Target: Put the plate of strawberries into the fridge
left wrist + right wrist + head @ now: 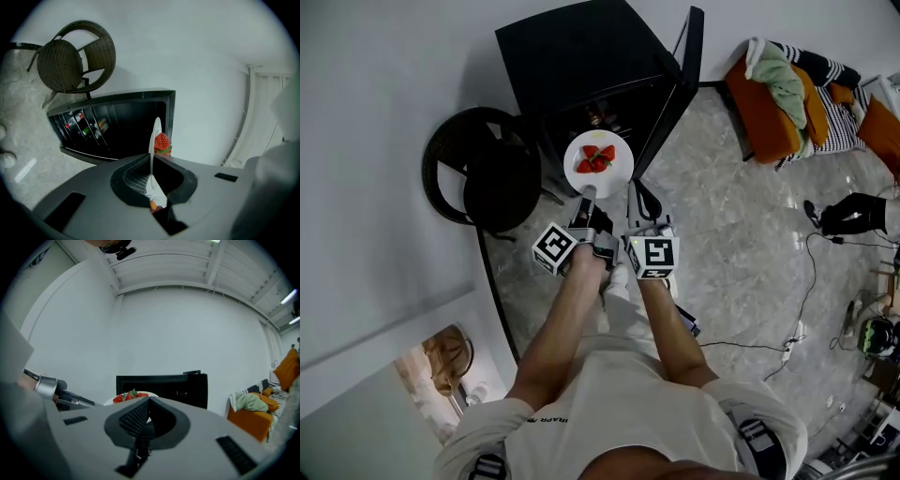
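A white plate (pixel 598 165) with several red strawberries (pixel 597 157) hangs in front of the open black fridge (pixel 581 56). My left gripper (pixel 589 194) is shut on the plate's near rim. In the left gripper view the plate (pixel 154 136) shows edge-on between the jaws of my left gripper (pixel 152 161), with a strawberry (pixel 162 142) beside it and the fridge shelves (pixel 89 123) behind. My right gripper (pixel 637 199) sits just right of the plate, shut and holding nothing. In the right gripper view the plate (pixel 123 398) lies behind the closed tips of my right gripper (pixel 149 401).
The fridge door (pixel 672 94) stands open to the right. A dark wicker chair (pixel 483 178) is left of the fridge, against the white wall. An orange sofa (pixel 787 103) with clothes is at the far right. Cables (pixel 806 281) run over the marble floor.
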